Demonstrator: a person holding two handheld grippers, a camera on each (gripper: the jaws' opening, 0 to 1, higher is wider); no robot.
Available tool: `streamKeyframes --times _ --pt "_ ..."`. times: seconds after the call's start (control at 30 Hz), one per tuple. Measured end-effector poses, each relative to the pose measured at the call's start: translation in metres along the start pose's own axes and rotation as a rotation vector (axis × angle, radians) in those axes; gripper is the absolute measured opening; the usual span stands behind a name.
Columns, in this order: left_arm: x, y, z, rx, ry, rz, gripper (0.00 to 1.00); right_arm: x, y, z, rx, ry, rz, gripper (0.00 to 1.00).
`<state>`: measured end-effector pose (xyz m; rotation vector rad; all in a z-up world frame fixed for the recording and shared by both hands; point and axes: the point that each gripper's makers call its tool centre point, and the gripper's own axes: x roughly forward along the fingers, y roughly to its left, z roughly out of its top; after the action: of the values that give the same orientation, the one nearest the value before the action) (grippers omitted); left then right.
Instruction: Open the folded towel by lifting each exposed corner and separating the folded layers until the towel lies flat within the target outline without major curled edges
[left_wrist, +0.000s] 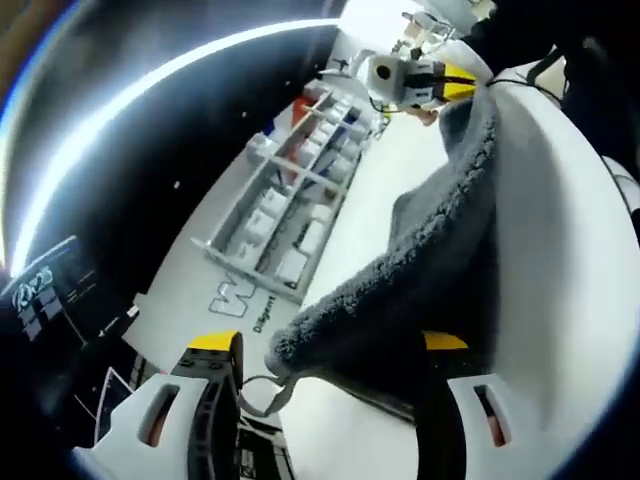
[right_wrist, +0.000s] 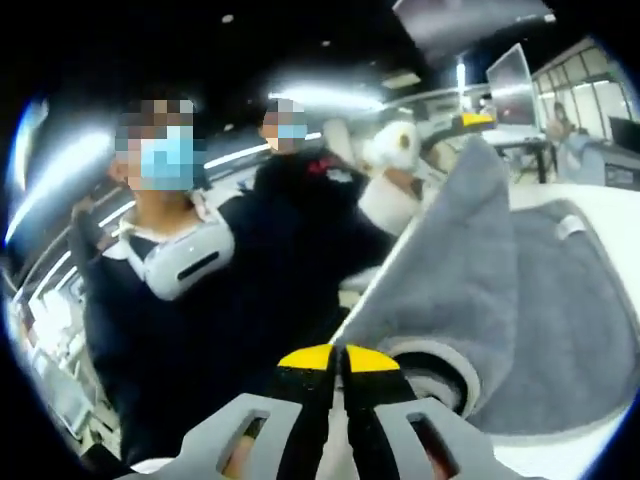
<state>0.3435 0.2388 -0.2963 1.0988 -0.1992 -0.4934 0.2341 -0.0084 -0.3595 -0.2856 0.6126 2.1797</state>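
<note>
White table (left_wrist: 590, 300) under grey towel (left_wrist: 420, 270), its edges clamped by left fingers (left_wrist: 440, 385) and right fingers (right_wrist: 375, 360).

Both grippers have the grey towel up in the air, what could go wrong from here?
The left hand-held gripper seems to pinch just the fluffy grey towel edge, so it might slip free. The right hand-held gripper looks shut on a thin corner; pulling unevenly could leave a curled edge on the white table.
</note>
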Motion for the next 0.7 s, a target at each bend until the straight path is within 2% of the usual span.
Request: streamKeyframes --times 0.1,0.2,0.3,0.4,0.53,0.63,0.67,0.7 --pt "-0.001 -0.007 0.002 0.016 -0.007 -0.034 0.67 0.001 0.002 0.000 0.011 -0.001 0.005 0.00" --pt "-0.003 -0.010 0.010 0.012 -0.046 -0.047 0.65 0.001 0.003 -0.003 0.013 0.009 0.006 0.00" --pt "-0.004 -0.014 0.016 0.004 -0.078 -0.071 0.57 -0.003 0.001 -0.002 0.014 0.002 0.001 0.00" --pt "-0.006 -0.021 0.018 0.033 -0.076 -0.096 0.49 -0.011 0.003 0.003 -0.006 -0.026 -0.010 0.00" --pt "-0.012 -0.023 0.020 0.009 -0.086 -0.119 0.36 -0.018 0.005 0.011 -0.039 -0.082 -0.044 0.00" --pt "-0.017 -0.026 0.021 -0.021 -0.090 -0.141 0.31 -0.036 -0.001 0.021 -0.083 -0.139 -0.081 0.00" --pt "-0.018 -0.027 0.021 -0.024 -0.088 -0.143 0.29 -0.038 -0.002 0.025 -0.098 -0.165 -0.094 0.00" --pt "-0.020 -0.027 0.022 -0.031 -0.089 -0.145 0.27 -0.038 0.000 0.024 -0.098 -0.163 -0.102 0.00"
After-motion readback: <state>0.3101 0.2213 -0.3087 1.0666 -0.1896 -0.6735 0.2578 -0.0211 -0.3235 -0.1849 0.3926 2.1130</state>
